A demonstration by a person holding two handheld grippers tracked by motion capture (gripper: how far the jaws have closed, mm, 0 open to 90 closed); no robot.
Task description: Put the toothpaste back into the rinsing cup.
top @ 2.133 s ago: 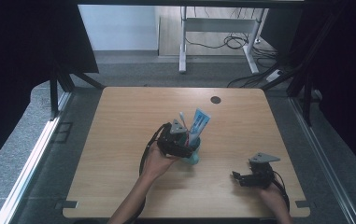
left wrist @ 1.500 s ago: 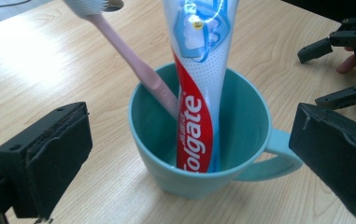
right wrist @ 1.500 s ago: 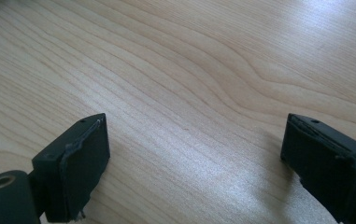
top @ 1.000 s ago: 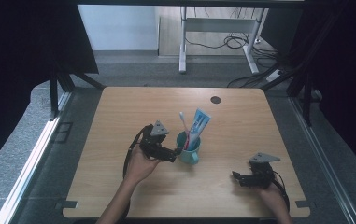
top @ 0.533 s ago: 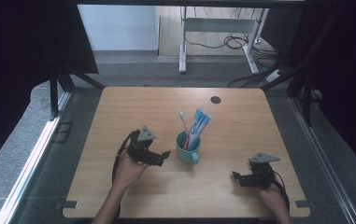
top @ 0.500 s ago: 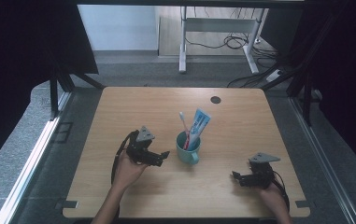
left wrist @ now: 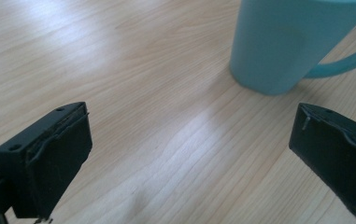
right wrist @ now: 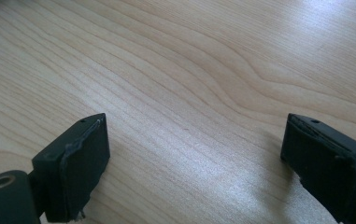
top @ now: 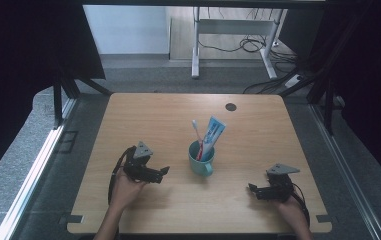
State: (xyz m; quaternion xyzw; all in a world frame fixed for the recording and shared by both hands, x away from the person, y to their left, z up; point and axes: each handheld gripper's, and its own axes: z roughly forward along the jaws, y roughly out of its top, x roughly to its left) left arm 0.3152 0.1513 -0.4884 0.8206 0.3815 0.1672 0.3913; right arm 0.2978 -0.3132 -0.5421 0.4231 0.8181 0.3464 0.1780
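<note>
Left gripper lies low over the tabletop near its left edge, held from the near side by the left hand, jaws spread wide and empty, aimed rightward at the teal mug. The mug stands upright near the tabletop's centre, handle toward the near-right; a toothbrush and toothpaste tube stand in it, leaning toward the far edge. Right gripper rests near the near-right corner, jaws apart, holding nothing.

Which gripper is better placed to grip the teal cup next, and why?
Probably the left gripper: it sits beside the teal cup, open and facing it. The right gripper lies farther away, near the table edge.
</note>
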